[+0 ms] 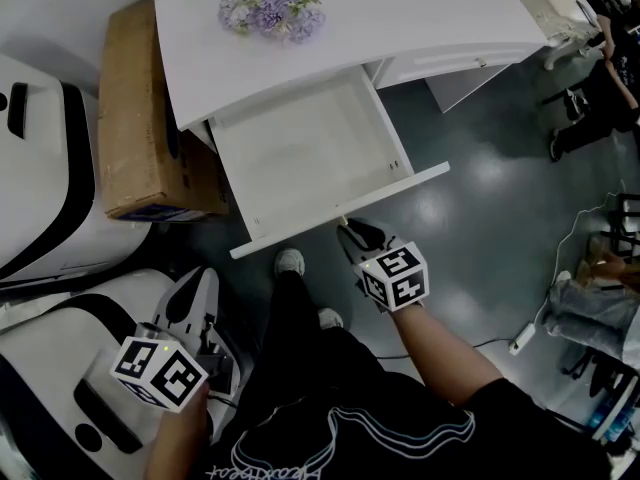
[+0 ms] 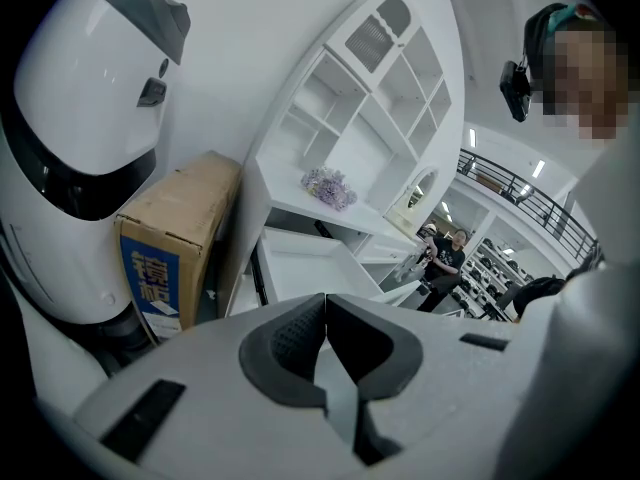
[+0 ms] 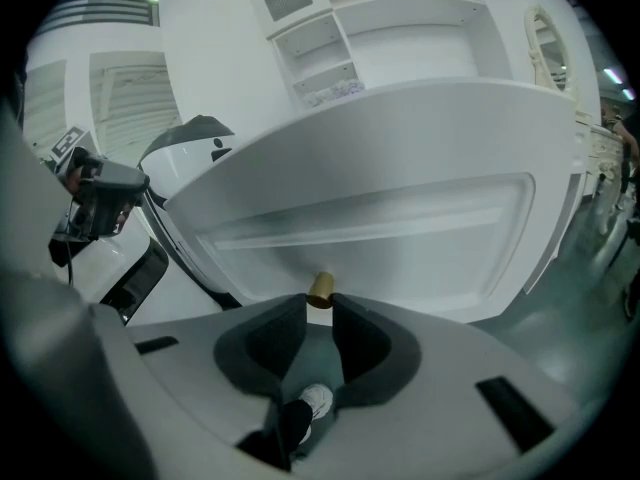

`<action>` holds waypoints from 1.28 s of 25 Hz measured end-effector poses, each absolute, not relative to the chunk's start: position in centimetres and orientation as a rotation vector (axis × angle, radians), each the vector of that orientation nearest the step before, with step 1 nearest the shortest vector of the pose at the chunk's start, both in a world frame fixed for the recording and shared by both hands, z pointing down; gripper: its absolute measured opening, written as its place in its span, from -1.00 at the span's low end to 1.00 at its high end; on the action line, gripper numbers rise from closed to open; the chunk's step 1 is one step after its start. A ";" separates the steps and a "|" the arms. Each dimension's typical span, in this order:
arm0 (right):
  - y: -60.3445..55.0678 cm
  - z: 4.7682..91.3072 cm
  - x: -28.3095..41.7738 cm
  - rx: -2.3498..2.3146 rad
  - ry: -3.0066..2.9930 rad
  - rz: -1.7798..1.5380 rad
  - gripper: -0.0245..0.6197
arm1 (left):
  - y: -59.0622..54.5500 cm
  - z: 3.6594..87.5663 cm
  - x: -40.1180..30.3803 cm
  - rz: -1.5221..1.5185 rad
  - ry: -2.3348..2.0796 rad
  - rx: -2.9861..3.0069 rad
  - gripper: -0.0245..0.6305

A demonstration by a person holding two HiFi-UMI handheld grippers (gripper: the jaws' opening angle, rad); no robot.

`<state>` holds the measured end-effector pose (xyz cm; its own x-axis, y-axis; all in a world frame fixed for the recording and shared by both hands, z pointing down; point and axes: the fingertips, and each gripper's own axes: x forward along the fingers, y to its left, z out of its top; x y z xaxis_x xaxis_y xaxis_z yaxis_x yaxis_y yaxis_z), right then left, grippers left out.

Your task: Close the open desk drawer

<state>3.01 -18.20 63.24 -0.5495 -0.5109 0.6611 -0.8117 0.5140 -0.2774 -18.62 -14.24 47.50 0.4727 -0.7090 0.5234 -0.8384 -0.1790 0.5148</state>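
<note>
The white desk drawer (image 1: 340, 211) stands pulled out and empty under the desk top (image 1: 420, 18). Its front panel (image 3: 380, 218) fills the right gripper view, with a small brass knob (image 3: 320, 287) at its lower middle. My right gripper (image 1: 352, 234) is at that front panel, and its two dark fingertips sit against either side of the knob (image 3: 319, 301). My left gripper (image 1: 203, 283) hangs low at the left, away from the drawer (image 2: 300, 268), with its jaws together and nothing between them (image 2: 325, 305).
A cardboard box (image 1: 140, 118) stands left of the desk beside large white machine shells (image 1: 40, 168). Purple flowers (image 1: 272, 10) lie on the desk top. The person's shoes (image 1: 290, 262) are under the drawer front. Cables and a power strip (image 1: 525, 338) lie at the right.
</note>
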 end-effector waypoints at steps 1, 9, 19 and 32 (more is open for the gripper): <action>-18.4 63.3 2.9 1.079 -2.252 0.787 -0.66 | -14.3 47.6 -18.7 0.208 -1.287 1.936 -0.91; -19.8 63.3 2.5 1.092 -2.256 0.781 -0.66 | -14.6 48.4 -18.6 0.199 -1.282 1.921 -0.91; -21.8 63.3 1.9 1.125 -2.259 0.797 -0.66 | -15.1 50.1 -17.9 0.204 -1.255 1.892 -0.91; -24.9 63.3 0.9 1.149 -2.241 0.768 -0.66 | -16.6 51.9 -18.0 0.212 -1.220 1.878 -0.91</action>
<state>0.87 -24.87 63.34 -0.5163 -0.5538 0.6533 -0.8381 0.4835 -0.2525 -18.02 -16.55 51.88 0.5070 -0.6637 0.5500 -0.8102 -0.1491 0.5669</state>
